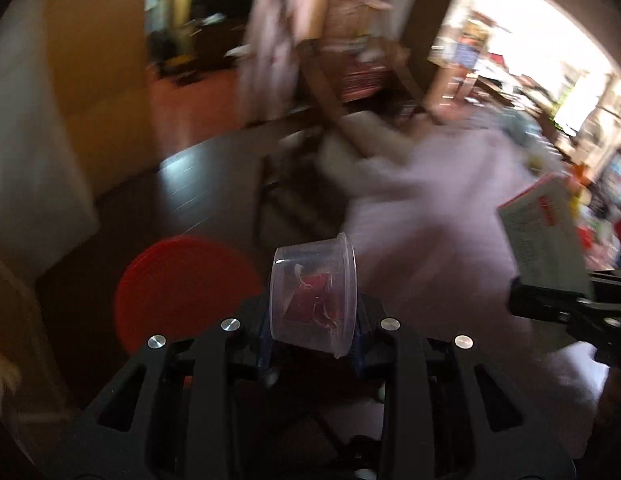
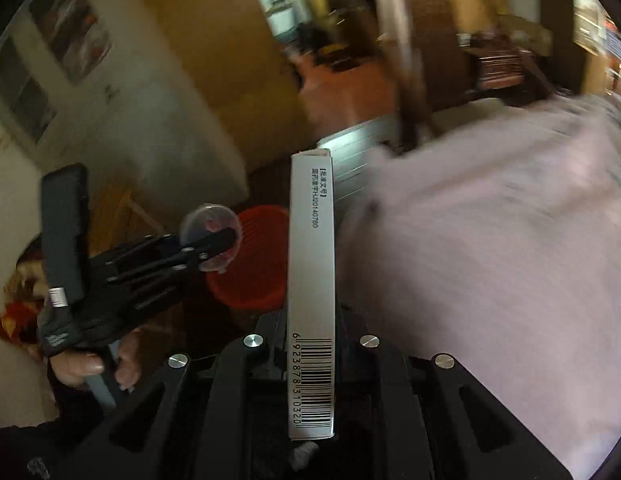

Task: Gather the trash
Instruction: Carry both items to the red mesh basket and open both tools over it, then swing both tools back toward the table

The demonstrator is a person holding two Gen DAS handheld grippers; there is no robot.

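My left gripper [image 1: 313,336] is shut on a clear plastic cup [image 1: 315,292] with red scraps inside, held in the air above and right of a red bin [image 1: 178,284]. The cup [image 2: 212,224] and left gripper [image 2: 226,240] also show in the right wrist view, in front of the red bin [image 2: 254,264]. My right gripper [image 2: 310,344] is shut on a flat white carton with a barcode [image 2: 311,280], held on edge. The carton [image 1: 542,232] and right gripper [image 1: 550,300] show at the right of the left wrist view.
A table with a pale pink cloth [image 2: 490,248] fills the right side; it also shows in the left wrist view [image 1: 450,200]. A wooden chair [image 1: 350,92] stands beyond it. Dark floor [image 1: 190,184] lies around the bin. A white wall [image 2: 122,128] is at the left.
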